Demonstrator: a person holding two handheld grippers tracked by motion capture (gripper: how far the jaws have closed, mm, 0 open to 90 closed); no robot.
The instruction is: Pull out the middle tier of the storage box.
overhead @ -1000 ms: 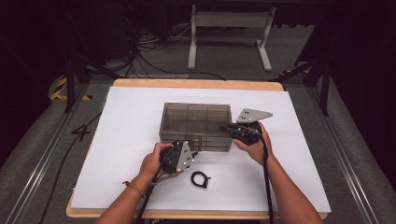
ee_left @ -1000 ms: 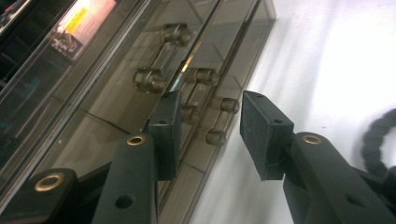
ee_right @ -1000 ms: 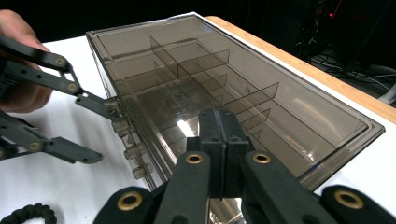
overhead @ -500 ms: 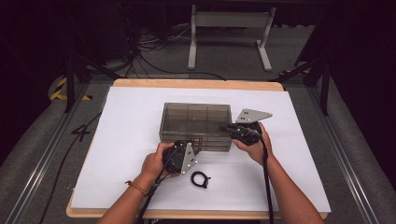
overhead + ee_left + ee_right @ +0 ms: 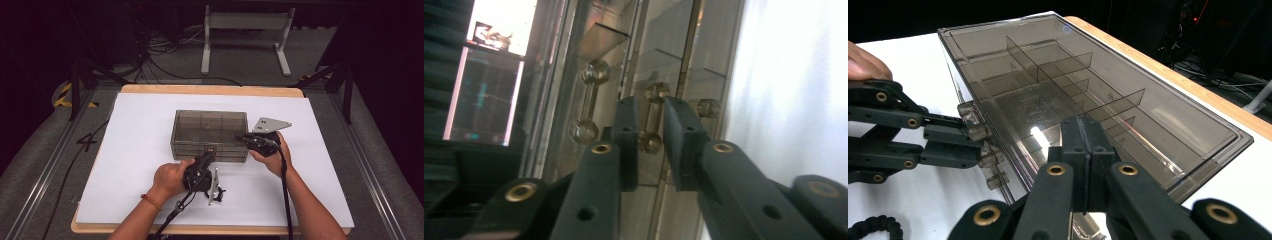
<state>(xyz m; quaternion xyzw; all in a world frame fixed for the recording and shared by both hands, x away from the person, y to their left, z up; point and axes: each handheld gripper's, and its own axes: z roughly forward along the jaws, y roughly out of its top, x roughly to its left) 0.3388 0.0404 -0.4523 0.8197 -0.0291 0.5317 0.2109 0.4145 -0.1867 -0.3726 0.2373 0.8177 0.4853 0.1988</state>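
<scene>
Drawer box (image 5: pixel 210 134) of smoky clear plastic sits mid-table on the white sheet (image 5: pixel 130 150), dividers visible through its top. Three small clear handles run down its front face, the side nearest the person.

Left tool (image 5: pixel 206 161) at the box's front face, lying on its side. Its jaws have just been closing; in the left gripper view they straddle one drawer handle (image 5: pixel 651 117), pads close on either side. Cannot tell if the pads press on it yet. Right gripper view shows the same left tool (image 5: pixel 975 140) with tips at the handles.

Right tool (image 5: pixel 240 136) at the box's right front corner, jaws together with nothing between them, tips resting at the top edge of the box (image 5: pixel 1088 100).

Black coiled cord (image 5: pixel 216 192) lies on the sheet just in front of the box, by the left hand (image 5: pixel 170 177).
</scene>
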